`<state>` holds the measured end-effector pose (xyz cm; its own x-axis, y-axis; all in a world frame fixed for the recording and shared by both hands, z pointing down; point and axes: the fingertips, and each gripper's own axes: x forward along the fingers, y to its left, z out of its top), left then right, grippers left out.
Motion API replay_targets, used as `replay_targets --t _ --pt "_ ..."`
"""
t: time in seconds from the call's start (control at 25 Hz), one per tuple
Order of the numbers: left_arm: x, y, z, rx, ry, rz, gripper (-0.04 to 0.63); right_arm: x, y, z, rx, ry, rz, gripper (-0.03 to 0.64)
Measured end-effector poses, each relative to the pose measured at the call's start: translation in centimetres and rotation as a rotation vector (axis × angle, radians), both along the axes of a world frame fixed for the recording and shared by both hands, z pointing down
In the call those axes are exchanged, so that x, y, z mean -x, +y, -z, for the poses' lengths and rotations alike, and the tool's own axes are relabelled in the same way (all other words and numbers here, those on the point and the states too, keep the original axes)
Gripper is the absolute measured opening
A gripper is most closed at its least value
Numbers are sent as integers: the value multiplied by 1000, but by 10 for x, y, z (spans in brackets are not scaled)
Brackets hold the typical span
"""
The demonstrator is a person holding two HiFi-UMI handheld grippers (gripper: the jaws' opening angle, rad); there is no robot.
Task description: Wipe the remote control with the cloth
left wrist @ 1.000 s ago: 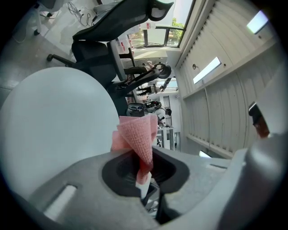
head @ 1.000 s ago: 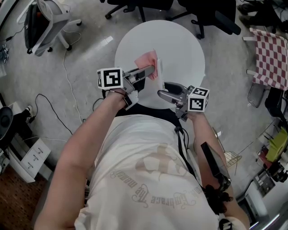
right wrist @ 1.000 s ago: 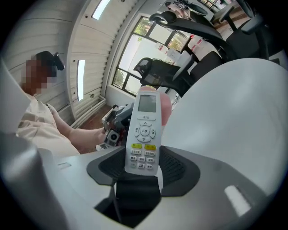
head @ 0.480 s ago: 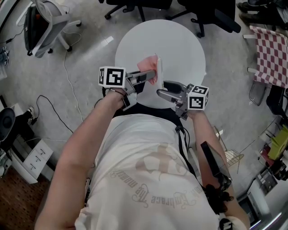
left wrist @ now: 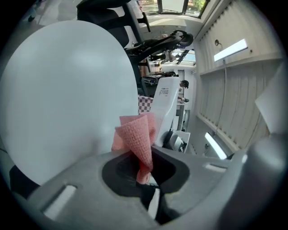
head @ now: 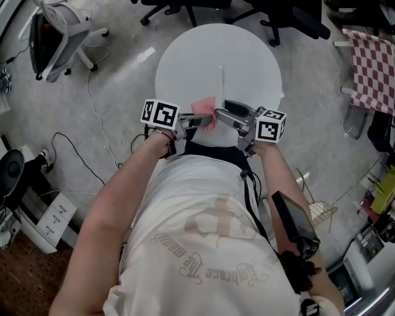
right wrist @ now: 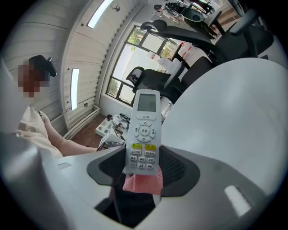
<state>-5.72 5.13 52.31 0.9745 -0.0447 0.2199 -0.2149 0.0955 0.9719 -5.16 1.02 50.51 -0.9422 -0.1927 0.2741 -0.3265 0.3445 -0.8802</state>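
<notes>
Over the near edge of the round white table (head: 247, 62), my right gripper (head: 221, 114) is shut on the lower end of the white remote control (head: 221, 83). From the head view the remote shows edge-on, pointing away from me. In the right gripper view its buttons and screen face the camera (right wrist: 143, 130), with the pink cloth (right wrist: 143, 184) just under its lower end. My left gripper (head: 202, 119) is shut on that pink cloth (head: 207, 118). In the left gripper view, the cloth (left wrist: 137, 137) stands folded against the back of the remote (left wrist: 164, 105).
Black office chairs (head: 290, 18) stand beyond the table and a white one (head: 62, 24) at the far left. A red checked cloth (head: 370, 62) hangs at the right. A cable (head: 92, 99) trails over the grey floor on the left.
My left gripper has drawn the cloth along the remote from its middle down to its near end, toward me. The right gripper and remote have shifted slightly away from me.
</notes>
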Motion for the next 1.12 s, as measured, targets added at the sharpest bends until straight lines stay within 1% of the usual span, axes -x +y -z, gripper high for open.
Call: replay_targets --t 0.08,0.2,0.32,0.48,0.6,0.72,0.88,1.12 --pt "4 3 -8 1 -35 6 37 -6 -6 -11 11 41 -34 241" --pt "14 1 -18 -21 -107 29 36 -18 -13 -35 25 157 -54 241" --pt "24 -6 -23 -55 -173 41 37 -29 -15 -62 33 305 -20 241" --pt "34 -18 -28 -81 -231 65 37 -41 -17 -91 15 501 68 241" --pt "39 -23 -29 -85 -247 83 36 -46 -20 -104 -8 619 123 241" --pt "42 -24 -30 -87 -255 91 36 -48 -23 -115 -30 714 162 241" --pt "46 -26 -32 -87 -267 114 36 -48 -26 -123 -79 801 230 241" --pt "48 -30 -34 -98 -290 131 36 -53 -31 -127 -170 915 365 241"
